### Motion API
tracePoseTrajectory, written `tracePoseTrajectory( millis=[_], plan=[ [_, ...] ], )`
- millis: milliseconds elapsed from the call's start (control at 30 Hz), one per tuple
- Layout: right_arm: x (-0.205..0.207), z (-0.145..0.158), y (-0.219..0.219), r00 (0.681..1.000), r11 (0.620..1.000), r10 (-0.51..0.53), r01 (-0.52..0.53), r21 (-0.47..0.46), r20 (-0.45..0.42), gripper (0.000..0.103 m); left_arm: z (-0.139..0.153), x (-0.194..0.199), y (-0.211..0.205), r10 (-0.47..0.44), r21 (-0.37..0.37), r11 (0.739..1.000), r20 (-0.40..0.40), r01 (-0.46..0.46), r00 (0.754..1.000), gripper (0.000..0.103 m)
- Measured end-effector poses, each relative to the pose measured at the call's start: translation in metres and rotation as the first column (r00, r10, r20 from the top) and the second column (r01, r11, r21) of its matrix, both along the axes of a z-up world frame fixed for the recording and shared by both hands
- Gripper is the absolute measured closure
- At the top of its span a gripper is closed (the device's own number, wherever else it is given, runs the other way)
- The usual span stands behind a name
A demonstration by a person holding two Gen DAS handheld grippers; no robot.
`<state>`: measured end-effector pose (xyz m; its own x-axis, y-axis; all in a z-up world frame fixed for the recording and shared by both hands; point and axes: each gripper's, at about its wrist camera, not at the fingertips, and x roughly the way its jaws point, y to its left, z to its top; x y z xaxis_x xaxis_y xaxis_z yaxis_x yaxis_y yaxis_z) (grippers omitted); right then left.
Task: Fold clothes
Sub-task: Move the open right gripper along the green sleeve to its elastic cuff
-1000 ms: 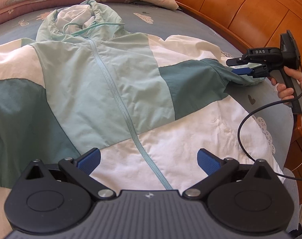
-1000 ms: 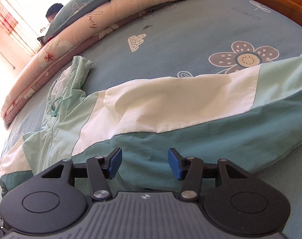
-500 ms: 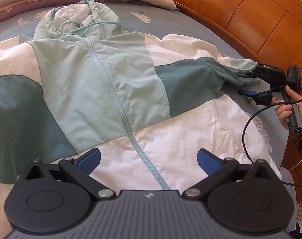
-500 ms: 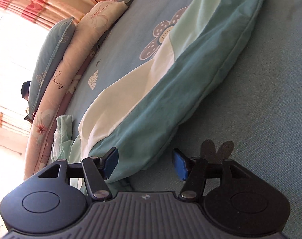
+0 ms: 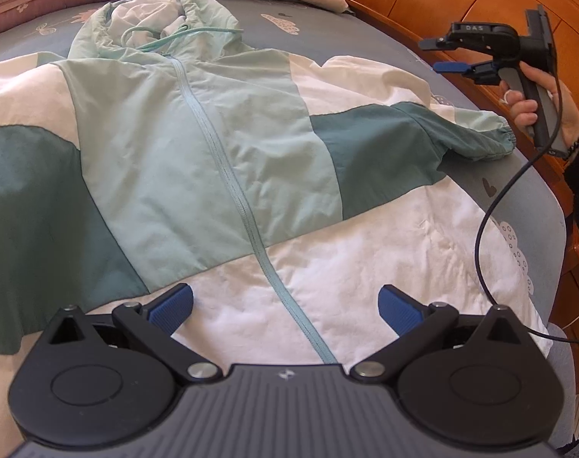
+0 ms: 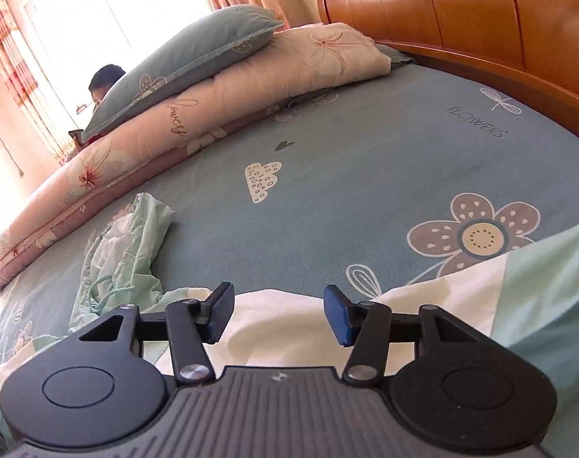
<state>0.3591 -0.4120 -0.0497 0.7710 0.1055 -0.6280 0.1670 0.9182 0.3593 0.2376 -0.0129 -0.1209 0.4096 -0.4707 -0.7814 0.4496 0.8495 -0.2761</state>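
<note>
On the blue-grey patterned bedsheet (image 6: pixel 365 175), printed "FLOWERS", the mint, teal and white zip-up hooded jacket (image 5: pixel 220 175) lies spread flat. Above its hem, the left gripper (image 5: pixel 285 301) gapes wide, empty. The right gripper (image 5: pixel 447 55), marked "DAS", hovers parted over the sleeve cuff (image 5: pixel 495 141).

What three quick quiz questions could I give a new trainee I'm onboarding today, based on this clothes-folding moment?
1. True or false: the mint, white and teal hooded jacket lies zipped, front up, on the blue patterned bedsheet.
2. Which gripper is raised above the jacket's elastic-cuffed sleeve: A left gripper, B right gripper?
3. Fill in: both grippers' jaws are ____, holding nothing.

Key: 1 true; 2 B; 3 open.
</note>
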Motion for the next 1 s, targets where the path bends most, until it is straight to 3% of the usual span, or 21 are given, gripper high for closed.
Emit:
tracePoseTrajectory(
  millis=[167, 300, 367, 500, 633, 700, 833, 900, 1000],
  plan=[
    [0.043, -0.035, 0.024, 0.987, 0.979, 0.116, -0.133, -0.157, -0.115, 0.048, -0.003, 0.003, 0.001, 0.005, 0.004, 1.0, -0.005, -0.005, 1.0, 0.001],
    [0.029, -0.068, 0.037, 0.967, 0.953, 0.15, -0.196, -0.23, -0.205, 0.048, -0.006, 0.003, 0.001, 0.01, 0.0, 1.0, -0.003, -0.01, 1.0, 0.001],
    [0.016, -0.076, 0.035, 0.97, 0.952, 0.157, -0.198, -0.232, -0.186, 0.048, -0.006, 0.002, 0.0, 0.011, 0.009, 1.0, 0.004, -0.011, 1.0, 0.001],
    [-0.012, -0.051, 0.004, 0.99, 0.984, 0.105, -0.118, -0.135, -0.099, 0.048, -0.007, 0.002, -0.004, 0.008, 0.024, 1.0, 0.012, -0.009, 1.0, 0.001],
    [-0.063, -0.021, -0.056, 0.995, 0.985, -0.095, 0.095, -0.144, 0.003, 0.042, -0.008, 0.002, -0.002, 0.012, 0.014, 1.0, 0.014, -0.012, 1.0, 0.001],
    [-0.09, -0.022, -0.093, 0.972, 0.967, -0.232, 0.233, -0.107, 0.027, 0.038, -0.008, 0.002, -0.002, 0.015, 0.006, 1.0, 0.014, -0.015, 1.0, 0.001],
    [-0.15, -0.056, -0.172, 0.835, 0.835, -0.55, 0.55, 0.02, 0.009, 0.037, -0.009, 0.002, 0.0, 0.028, -0.007, 1.0, 0.017, -0.027, 0.999, 0.001],
    [-0.165, -0.075, -0.198, 0.775, 0.774, -0.632, 0.631, 0.054, 0.003, 0.037, -0.008, 0.002, -0.002, 0.046, -0.005, 0.999, 0.01, -0.046, 0.999, 0.001],
    [-0.166, -0.092, -0.226, 0.745, 0.743, -0.667, 0.663, 0.092, 0.007, 0.037, -0.004, 0.005, -0.009, 0.072, 0.018, 0.997, -0.007, -0.072, 0.997, 0.001]
  ],
)
